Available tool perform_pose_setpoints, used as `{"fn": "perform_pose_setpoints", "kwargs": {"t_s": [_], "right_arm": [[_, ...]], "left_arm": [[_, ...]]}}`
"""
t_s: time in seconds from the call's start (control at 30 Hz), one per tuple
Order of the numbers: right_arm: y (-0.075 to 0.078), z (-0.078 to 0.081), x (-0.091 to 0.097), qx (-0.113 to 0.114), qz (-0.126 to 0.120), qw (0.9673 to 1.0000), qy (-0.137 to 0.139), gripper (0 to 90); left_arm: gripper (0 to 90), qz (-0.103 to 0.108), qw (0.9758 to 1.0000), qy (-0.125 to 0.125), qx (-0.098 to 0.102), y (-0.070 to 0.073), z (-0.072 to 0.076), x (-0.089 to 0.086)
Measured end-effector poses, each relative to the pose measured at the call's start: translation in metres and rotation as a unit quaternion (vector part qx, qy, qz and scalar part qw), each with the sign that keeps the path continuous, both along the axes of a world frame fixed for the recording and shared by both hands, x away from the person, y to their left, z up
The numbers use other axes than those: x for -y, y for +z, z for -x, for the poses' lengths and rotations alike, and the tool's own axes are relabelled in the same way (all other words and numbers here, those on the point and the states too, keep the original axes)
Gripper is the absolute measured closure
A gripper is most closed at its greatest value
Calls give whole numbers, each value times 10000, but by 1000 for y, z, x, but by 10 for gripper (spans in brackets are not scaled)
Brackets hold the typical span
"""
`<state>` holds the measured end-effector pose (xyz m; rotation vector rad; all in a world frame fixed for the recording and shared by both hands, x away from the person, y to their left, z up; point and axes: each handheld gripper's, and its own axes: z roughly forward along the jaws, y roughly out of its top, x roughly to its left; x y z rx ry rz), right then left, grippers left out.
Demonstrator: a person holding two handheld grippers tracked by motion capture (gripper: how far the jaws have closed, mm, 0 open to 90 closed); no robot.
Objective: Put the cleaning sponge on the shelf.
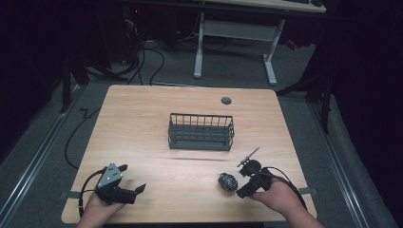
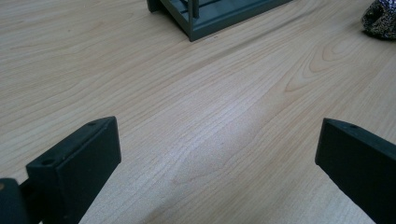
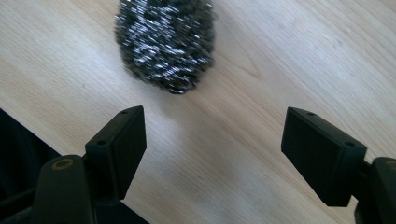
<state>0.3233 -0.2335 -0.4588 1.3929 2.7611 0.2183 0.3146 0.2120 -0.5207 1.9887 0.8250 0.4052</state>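
A ball of steel wool (image 1: 227, 182) lies on the wooden table (image 1: 142, 128) near its front right; in the right gripper view the steel wool (image 3: 166, 42) sits just beyond the jaws. My right gripper (image 1: 243, 191) (image 3: 212, 140) is open right beside it, touching nothing. A dark wire basket (image 1: 201, 131) stands at the table's middle; its corner (image 2: 205, 18) is at the top of the left gripper view. My left gripper (image 1: 133, 178) (image 2: 215, 158) rests open at the front left over bare wood. The steel wool (image 2: 380, 18) also peeks in at that view's top right.
A round cable hole (image 1: 226, 100) sits near the table's far edge. Beyond the table a white desk frame (image 1: 235, 42) and cables lie on the grey floor. The table's front edge is close behind both hands.
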Motion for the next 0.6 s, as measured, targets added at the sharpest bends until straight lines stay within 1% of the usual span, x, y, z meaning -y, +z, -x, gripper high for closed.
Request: {"fn": "perform_pose_setpoints", "kwargs": {"t_s": [0.07, 0.17, 0.23, 0.27, 0.33, 0.37, 0.4, 0.53, 0.6], "right_arm": [[0, 0, -2, -3, 13, 10000, 18, 215], [-2, -2, -11, -23, -40, 9999, 118, 210], [-2, -2, -13, -40, -41, 9999, 87, 209], [-3, -4, -16, -10, -30, 9999, 169, 210], [-3, -4, -18, -28, -46, 9999, 158, 211], [-4, -6, -22, 33, -61, 9997, 240, 217], [-4, -6, -23, 19, -69, 9997, 219, 218], [-6, -9, -29, 67, -53, 9995, 318, 237], [-7, -9, -31, 47, -59, 9996, 281, 245]], "left_arm": [[8, 6, 10000, 2, 1, 0, 0, 0], [8, 13, 10000, 4, 7, 0, 0, 0], [8, 12, 10000, -1, 1, 0, 0, -1], [8, 12, 10000, -6, 1, 1, 0, -1], [8, 11, 10000, -6, 4, 1, 0, -1], [8, 13, 10000, -6, 4, 1, 0, -1], [8, 13, 10000, -6, 4, 1, 0, -1], [8, -3, 10000, -4, 7, 1, 0, 0], [8, -4, 10000, -4, 9, 1, 0, 0]]}}
